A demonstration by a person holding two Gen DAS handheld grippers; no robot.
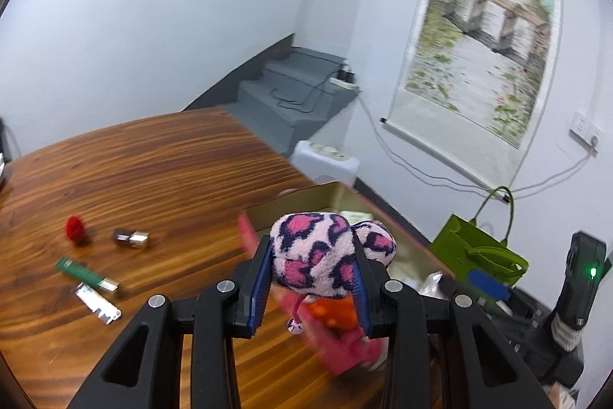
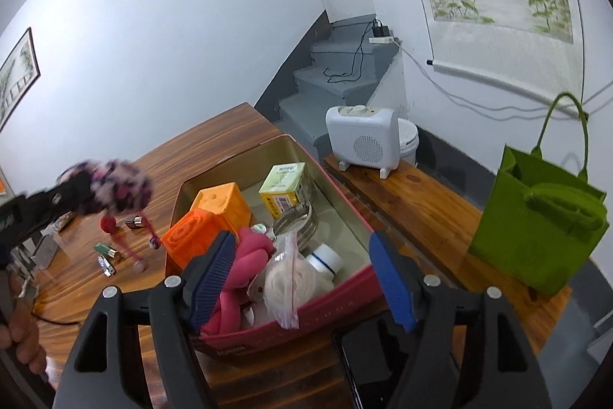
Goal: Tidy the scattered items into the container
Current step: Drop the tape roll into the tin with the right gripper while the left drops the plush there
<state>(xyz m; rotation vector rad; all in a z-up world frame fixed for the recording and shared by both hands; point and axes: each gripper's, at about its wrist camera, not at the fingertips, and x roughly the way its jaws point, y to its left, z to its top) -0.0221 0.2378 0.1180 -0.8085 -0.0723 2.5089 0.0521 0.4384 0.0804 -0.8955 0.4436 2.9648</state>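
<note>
Both tongs differ: left tongs (image 1: 312, 278) clamp plush toy (image 1: 318, 252), right tongs (image 2: 302, 278) gape over box (image 2: 291, 317)

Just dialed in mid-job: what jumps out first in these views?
The pink leopard plush, clamped in the left gripper above the table beside the red box. The box is crowded: orange cubes, a yellow-green carton. The right gripper hangs open at its near edge.
</note>
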